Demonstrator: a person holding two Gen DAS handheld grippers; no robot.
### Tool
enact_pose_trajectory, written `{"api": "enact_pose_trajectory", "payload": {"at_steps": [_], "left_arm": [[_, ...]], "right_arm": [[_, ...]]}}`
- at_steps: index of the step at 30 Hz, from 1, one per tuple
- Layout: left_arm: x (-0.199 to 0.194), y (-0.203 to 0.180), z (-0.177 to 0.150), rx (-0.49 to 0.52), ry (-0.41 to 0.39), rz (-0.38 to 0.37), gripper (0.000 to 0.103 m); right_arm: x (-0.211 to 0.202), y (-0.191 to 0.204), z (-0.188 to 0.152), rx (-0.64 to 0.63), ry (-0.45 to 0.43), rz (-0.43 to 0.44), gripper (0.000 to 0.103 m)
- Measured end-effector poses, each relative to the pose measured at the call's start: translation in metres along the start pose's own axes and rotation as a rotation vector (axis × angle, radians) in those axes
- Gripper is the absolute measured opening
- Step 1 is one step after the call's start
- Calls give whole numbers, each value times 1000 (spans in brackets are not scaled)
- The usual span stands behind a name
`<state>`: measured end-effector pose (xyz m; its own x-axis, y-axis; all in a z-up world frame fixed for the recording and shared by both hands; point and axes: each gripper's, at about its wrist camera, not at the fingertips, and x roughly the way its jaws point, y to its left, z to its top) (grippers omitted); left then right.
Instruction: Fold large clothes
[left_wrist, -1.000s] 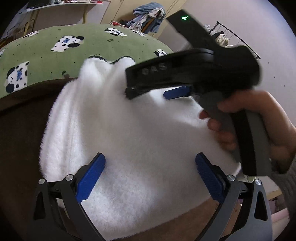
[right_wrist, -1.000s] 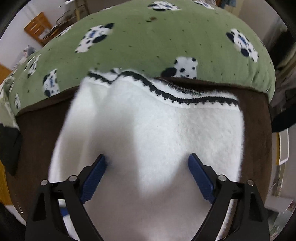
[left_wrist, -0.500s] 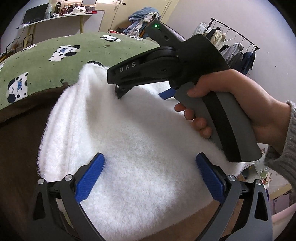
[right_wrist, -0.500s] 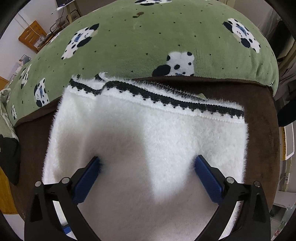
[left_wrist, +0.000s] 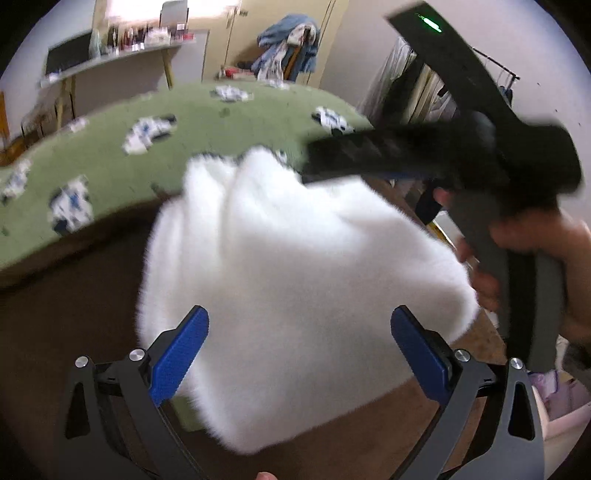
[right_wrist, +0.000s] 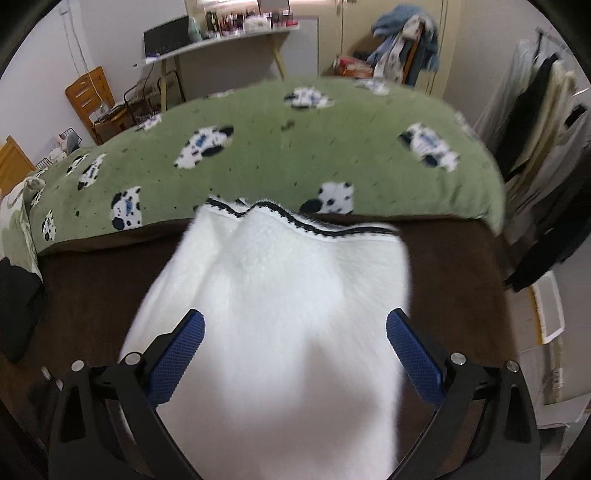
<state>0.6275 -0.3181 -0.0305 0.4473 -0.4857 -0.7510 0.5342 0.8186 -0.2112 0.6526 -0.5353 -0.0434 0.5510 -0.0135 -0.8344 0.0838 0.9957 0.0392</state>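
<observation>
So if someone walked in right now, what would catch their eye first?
The fluffy white garment, folded into a thick bundle on the dark brown cover, with its black-trimmed edge toward the green blanket printed with spotted dogs. Next, the right tongs and the left tongs, both open over it.

left gripper (left_wrist: 299, 354) agape; right gripper (right_wrist: 293, 350) wide — tilted down

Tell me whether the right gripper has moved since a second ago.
Yes. In its own view the right gripper has pulled up and back: more green blanket and room show beyond the white garment.
</observation>
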Motion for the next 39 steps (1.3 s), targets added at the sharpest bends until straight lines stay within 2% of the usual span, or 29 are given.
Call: {"api": "enact_pose_trajectory", "payload": {"at_steps": [2,6,9,15,19,22,29,39], "left_arm": [[-22,-2,1,7,-15,10,97],[-80,-12,-6,16,-68,62,97],[-113,-16,-17,9,-74,91,97],[-180,-32,-58,19,-84,129,97],[-216,-51,-93,68,-93,161,97],[-234,-62,-123,77,-113,154,97],[-236,-86,-192,163,-136,208,97],[-180,-88,-287,128,-158,266,97]], "right_arm": [[-39,5,-18,0,-51,-21,97],[-100,10,-49,43,-122,-8,97],[-143,18,-76,55,-158,5,97],[-213,41,-136,46,-218,-18,97],[-248,52,-189,57,-226,-51,97],[-267,55,-233,77,-242,-64,97],[-259,61,-322,104,-266,-60,97],[-203,43,-417,57,-289,-51,97]]}}
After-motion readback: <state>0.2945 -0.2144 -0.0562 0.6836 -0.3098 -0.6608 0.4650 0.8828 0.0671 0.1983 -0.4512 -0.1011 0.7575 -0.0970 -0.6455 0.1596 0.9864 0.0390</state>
